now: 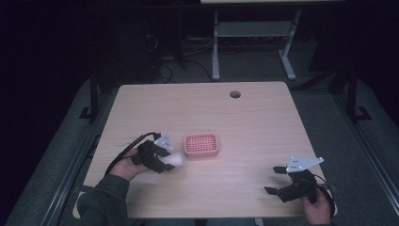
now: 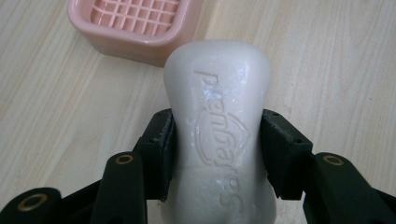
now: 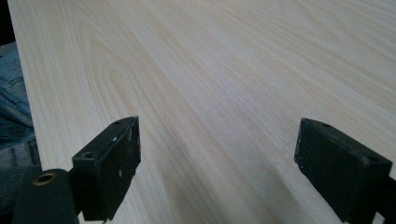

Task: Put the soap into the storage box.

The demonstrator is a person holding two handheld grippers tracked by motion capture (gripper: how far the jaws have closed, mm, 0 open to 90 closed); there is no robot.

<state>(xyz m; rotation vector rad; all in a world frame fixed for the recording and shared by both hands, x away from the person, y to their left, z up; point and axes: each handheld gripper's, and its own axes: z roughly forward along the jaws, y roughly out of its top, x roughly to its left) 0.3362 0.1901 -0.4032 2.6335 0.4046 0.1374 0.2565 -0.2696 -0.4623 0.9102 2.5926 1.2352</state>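
A white bar of soap [image 2: 218, 126] with embossed lettering is clamped between the two black jaws of my left gripper [image 2: 217, 144]. In the high view that left gripper [image 1: 165, 160] holds the soap [image 1: 176, 159] just left of a pink soap dish [image 1: 201, 145] with a grid insert, and I cannot tell whether the soap touches the table. The dish [image 2: 135, 25] lies just ahead of the soap in the left gripper view. My right gripper [image 1: 275, 180] is near the table's front right corner, its jaws wide apart over bare wood [image 3: 215, 140] with nothing between them.
The light wooden table [image 1: 254, 122] has a round cable hole [image 1: 235, 94] near its far edge. A metal desk frame [image 1: 254, 42] and cables stand on the dark floor behind. The person's trouser leg [image 3: 14, 107] shows beside the table edge.
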